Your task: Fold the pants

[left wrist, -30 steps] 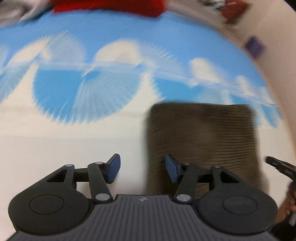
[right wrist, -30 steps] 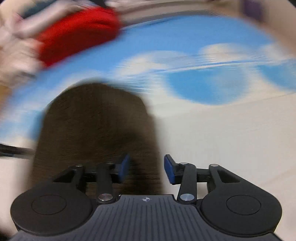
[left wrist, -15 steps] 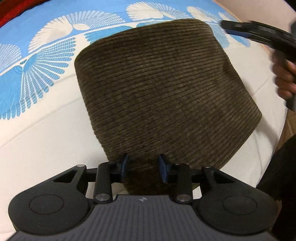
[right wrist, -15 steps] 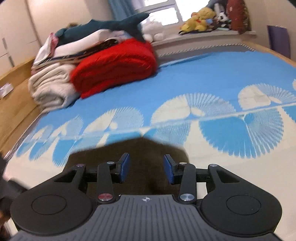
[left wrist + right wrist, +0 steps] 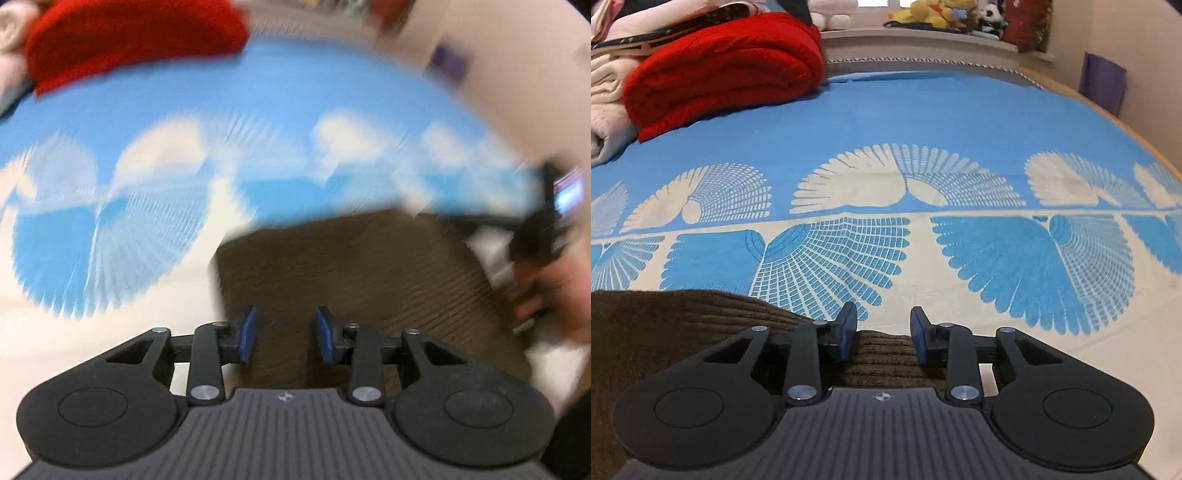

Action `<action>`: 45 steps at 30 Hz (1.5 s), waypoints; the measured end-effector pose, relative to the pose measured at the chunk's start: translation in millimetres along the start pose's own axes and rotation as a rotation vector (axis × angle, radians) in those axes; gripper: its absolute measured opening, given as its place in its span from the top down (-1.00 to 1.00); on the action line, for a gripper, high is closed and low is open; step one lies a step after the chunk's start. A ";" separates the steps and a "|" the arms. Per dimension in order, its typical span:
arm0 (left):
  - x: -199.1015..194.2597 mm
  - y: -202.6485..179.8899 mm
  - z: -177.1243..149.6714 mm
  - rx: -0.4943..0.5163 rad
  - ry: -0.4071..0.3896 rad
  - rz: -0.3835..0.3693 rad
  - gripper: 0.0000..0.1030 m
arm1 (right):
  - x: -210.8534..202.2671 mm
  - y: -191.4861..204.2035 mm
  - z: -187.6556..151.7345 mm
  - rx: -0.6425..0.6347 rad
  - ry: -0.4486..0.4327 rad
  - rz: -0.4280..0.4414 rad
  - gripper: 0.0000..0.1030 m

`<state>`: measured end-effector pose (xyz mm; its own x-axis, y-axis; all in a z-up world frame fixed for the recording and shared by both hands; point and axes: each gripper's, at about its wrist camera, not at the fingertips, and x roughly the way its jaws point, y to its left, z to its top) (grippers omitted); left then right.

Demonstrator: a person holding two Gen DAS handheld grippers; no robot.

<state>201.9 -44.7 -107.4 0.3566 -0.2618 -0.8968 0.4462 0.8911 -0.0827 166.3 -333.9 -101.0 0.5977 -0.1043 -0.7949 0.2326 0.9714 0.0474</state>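
Two grippers over folded brown pants (image 5: 354, 273) on the blue-and-white bedspread (image 5: 923, 110). Left gripper (image 5: 284, 332) & right gripper (image 5: 883, 334): jaws partly apart, just been closing, cloth between, can't tell if pinched. Red blanket (image 5: 727, 62) far back.

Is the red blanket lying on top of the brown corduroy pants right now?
No. In the right wrist view the folded red blanket sits far back on the bedspread, well apart from the brown corduroy pants in the foreground.

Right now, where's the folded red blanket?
The folded red blanket sits at the far left of the blue patterned bedspread in the right wrist view, beside a cream blanket, well beyond the brown corduroy pants.
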 end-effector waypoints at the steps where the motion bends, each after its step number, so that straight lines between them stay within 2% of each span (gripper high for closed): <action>1: 11.5 7.6 -0.1 -0.004 0.045 0.027 0.28 | 0.8 -1.7 0.7 -0.001 0.002 0.007 0.37; 4: 14.2 25.1 6.7 -0.123 0.080 -0.003 0.28 | 2.1 -6.9 0.3 0.002 0.009 0.032 0.38; 5: 8.2 27.2 9.9 -0.139 0.064 -0.004 0.28 | 1.9 -7.7 0.0 0.002 0.008 0.031 0.38; 8: -8.0 19.5 21.5 -0.116 -0.062 0.010 0.28 | -7.2 -12.9 2.5 0.033 -0.015 0.042 0.37; 13: -14.2 -1.6 33.8 -0.121 -0.192 -0.062 0.28 | -55.0 -25.1 10.1 0.055 -0.152 0.060 0.29; 14: -9.9 -3.2 36.4 -0.130 -0.194 -0.061 0.28 | -64.9 -27.3 9.1 0.048 -0.176 0.091 0.29; 16: 13.6 2.3 40.0 -0.182 -0.117 -0.033 0.28 | -79.0 -27.0 4.9 -0.004 -0.198 0.162 0.28; 17: 27.0 6.5 38.9 -0.211 -0.057 -0.006 0.23 | -78.9 -25.1 1.9 -0.039 -0.179 0.191 0.27; 18: 32.5 11.6 36.6 -0.258 -0.054 -0.012 0.23 | -73.4 -22.9 -1.9 -0.073 -0.133 0.215 0.27; 19: 30.9 12.9 38.8 -0.277 -0.054 -0.019 0.24 | -60.9 -19.3 -7.6 -0.115 -0.055 0.184 0.26; 21: 21.5 1.3 44.1 -0.233 -0.069 0.023 0.28 | -43.3 -21.8 -18.2 -0.129 0.007 0.086 0.08; 22: 13.0 -8.4 44.6 -0.183 -0.099 0.045 0.28 | -39.8 -27.8 -16.9 -0.082 0.020 0.093 0.09; 24: -1.0 -23.5 43.7 -0.108 -0.136 0.014 0.28 | -37.3 -34.2 -10.1 -0.024 0.040 0.075 0.09; 27: -16.0 -34.5 38.0 -0.035 -0.141 -0.045 0.28 | -45.9 -30.5 -7.9 -0.055 0.022 0.021 0.11; 29: -22.3 -36.2 32.1 0.010 -0.123 -0.077 0.28 | -62.8 -30.5 -8.2 -0.046 0.004 0.014 0.12; 31: -27.3 -35.0 24.8 0.054 -0.102 -0.107 0.28 | -87.7 -32.9 -9.4 -0.037 -0.026 0.060 0.12; 33: -26.3 -34.2 12.5 0.101 -0.048 -0.159 0.28 | -104.2 -32.3 -17.2 -0.049 -0.015 0.119 0.07; 35: -14.1 -36.1 -3.5 0.158 0.049 -0.134 0.28 | -112.1 -29.0 -36.2 -0.082 0.075 0.192 0.06; 36: -10.7 -38.4 -12.5 0.200 0.052 -0.095 0.18 | -110.1 -26.7 -49.6 -0.112 0.142 0.204 0.06; 37: -14.5 -41.2 -17.1 0.220 0.043 -0.083 0.18 | -102.5 -22.5 -66.1 -0.167 0.244 0.178 0.05; 38: -20.9 -42.5 -18.1 0.213 0.045 -0.084 0.18 | -98.7 -20.3 -79.5 -0.211 0.297 0.154 0.00; 40: -38.2 -41.5 -22.3 0.179 0.025 -0.126 0.19 | -110.1 -20.1 -87.5 -0.218 0.274 0.135 -0.03; 42: -44.6 -41.2 -34.2 0.191 0.031 -0.164 0.19 | -127.7 -25.7 -86.0 -0.175 0.236 0.184 0.00; 43: -37.8 -43.7 -43.9 0.221 0.077 -0.131 0.17 | -132.4 -29.2 -90.1 -0.156 0.244 0.189 0.00; 44: -28.2 -46.7 -56.7 0.259 0.129 -0.072 0.11 | -129.2 -29.8 -98.6 -0.165 0.293 0.153 -0.02; 45: -24.6 -49.7 -67.7 0.292 0.157 -0.029 -0.01 | -128.3 -29.5 -105.9 -0.175 0.312 0.132 -0.20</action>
<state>115.4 -57.5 -110.6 0.2195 -0.2044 -0.9539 0.6790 0.7341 -0.0011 1.5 -326.6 -64.5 0.3448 0.0684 -0.9362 0.0187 0.9966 0.0797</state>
